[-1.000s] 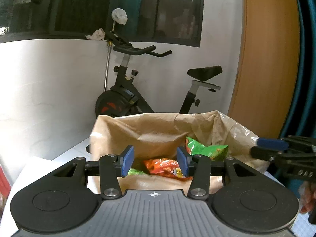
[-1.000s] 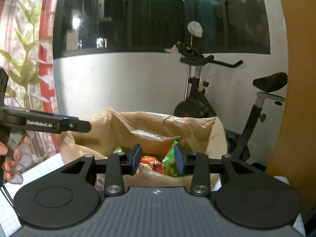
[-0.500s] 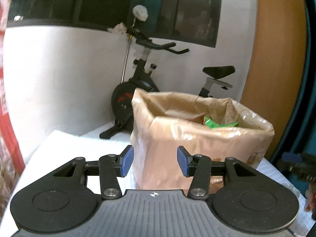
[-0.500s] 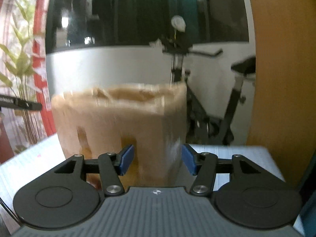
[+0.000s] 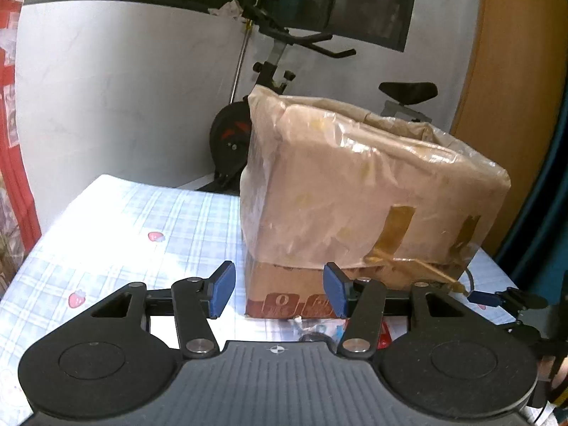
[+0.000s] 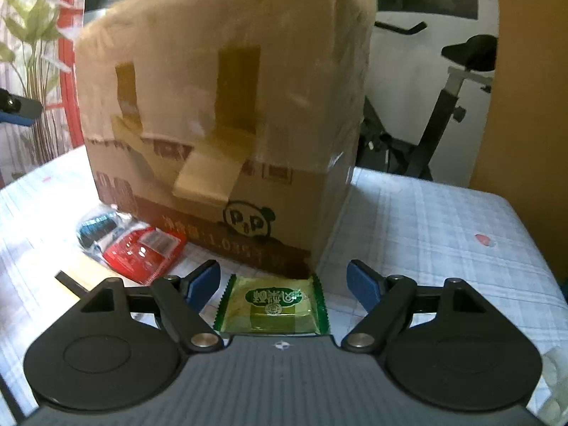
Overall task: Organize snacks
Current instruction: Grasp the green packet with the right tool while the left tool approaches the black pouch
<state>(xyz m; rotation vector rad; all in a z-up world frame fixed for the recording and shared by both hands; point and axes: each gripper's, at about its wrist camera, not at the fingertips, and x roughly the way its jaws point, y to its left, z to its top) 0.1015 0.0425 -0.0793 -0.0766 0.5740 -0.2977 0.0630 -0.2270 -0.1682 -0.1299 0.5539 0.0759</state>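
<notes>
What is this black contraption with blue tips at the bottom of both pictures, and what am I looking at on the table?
No robot: a person holds a hand tool in each hand, each with a camera looking along its two fingers. One picture is from the left gripper, one from the right gripper. Both face a plastic-lined cardboard box on a checked tablecloth. A green snack packet lies between the right gripper's opening jaws, untouched. A red packet lies beside the box. The left gripper's jaws, also opening, hold nothing.

A panda logo lettered "PP" is printed on the cardboard box (image 6: 227, 113), above a blurred line containing "1.0". Chinese characters, seen upside down, are carried on the green snack packet (image 6: 272, 304); they cannot be read.
</notes>
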